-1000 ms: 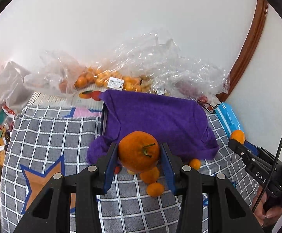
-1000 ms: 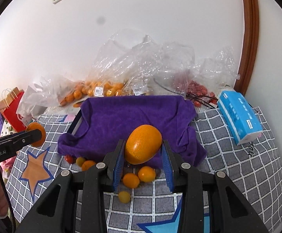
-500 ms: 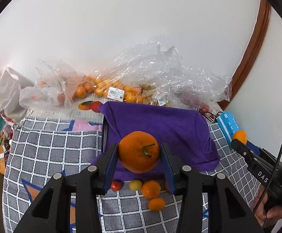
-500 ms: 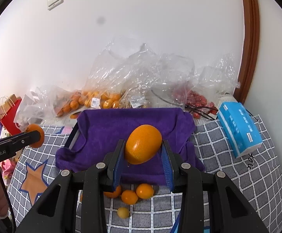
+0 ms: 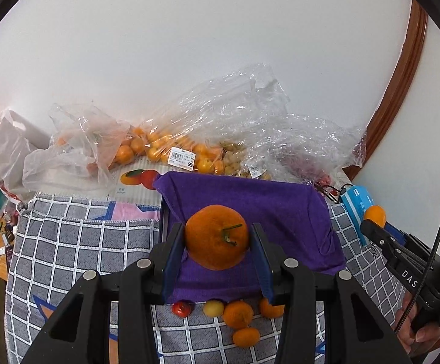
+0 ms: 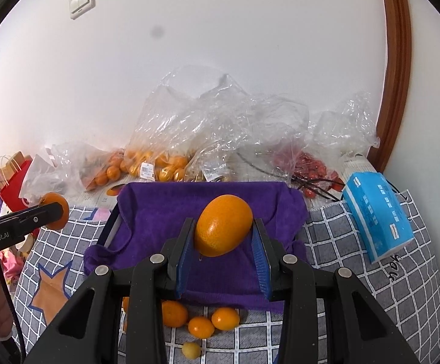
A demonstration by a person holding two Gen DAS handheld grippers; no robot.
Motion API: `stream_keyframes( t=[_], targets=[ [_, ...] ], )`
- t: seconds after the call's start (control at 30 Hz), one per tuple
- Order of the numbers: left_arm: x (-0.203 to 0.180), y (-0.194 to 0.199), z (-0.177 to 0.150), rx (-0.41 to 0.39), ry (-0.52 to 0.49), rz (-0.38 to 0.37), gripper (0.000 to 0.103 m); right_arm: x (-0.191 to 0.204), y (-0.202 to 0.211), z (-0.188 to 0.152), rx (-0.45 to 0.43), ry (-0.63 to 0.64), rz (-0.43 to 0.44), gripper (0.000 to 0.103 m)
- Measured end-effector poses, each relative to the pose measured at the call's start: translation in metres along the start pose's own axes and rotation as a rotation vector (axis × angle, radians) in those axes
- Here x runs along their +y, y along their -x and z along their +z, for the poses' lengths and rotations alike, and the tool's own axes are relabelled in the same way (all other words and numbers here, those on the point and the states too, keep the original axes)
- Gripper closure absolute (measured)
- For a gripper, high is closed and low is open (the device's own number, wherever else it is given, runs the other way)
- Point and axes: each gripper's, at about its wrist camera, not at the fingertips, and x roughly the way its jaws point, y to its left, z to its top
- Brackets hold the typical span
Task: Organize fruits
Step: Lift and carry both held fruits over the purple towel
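Observation:
My left gripper (image 5: 217, 236) is shut on a round orange with a green stem (image 5: 217, 236) and holds it above the purple cloth (image 5: 250, 200) that covers a tray. My right gripper (image 6: 223, 227) is shut on a smooth oval orange (image 6: 223, 226) above the same purple cloth (image 6: 171, 212). Several small oranges (image 5: 238, 314), a yellow fruit (image 5: 213, 308) and a red one (image 5: 182, 308) lie on the checked towel just in front of the cloth; they also show in the right wrist view (image 6: 201, 327). Each gripper appears in the other's view: the right one (image 5: 374, 217), the left one (image 6: 53, 210).
Clear plastic bags of small oranges (image 5: 159, 148) and red fruit (image 6: 314, 166) lie along the wall behind the tray. A blue tissue pack (image 6: 377, 212) lies to the right. A red paper bag (image 6: 13, 185) stands at far left. A grey checked towel (image 5: 77, 242) covers the table.
Both grippers have lifted and pulled back with their oranges. The purple cloth and loose fruit now sit lower in both views.

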Motion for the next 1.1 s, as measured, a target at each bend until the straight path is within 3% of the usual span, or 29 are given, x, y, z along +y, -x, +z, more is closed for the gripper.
stream_keyframes(
  t=[1.1],
  targets=[
    [0.002, -0.074, 0.026, 0.066, -0.011, 0.030, 0.062, -0.007, -0.074, 0.017, 0.054, 0.013, 0.012, 0.066]
  ],
)
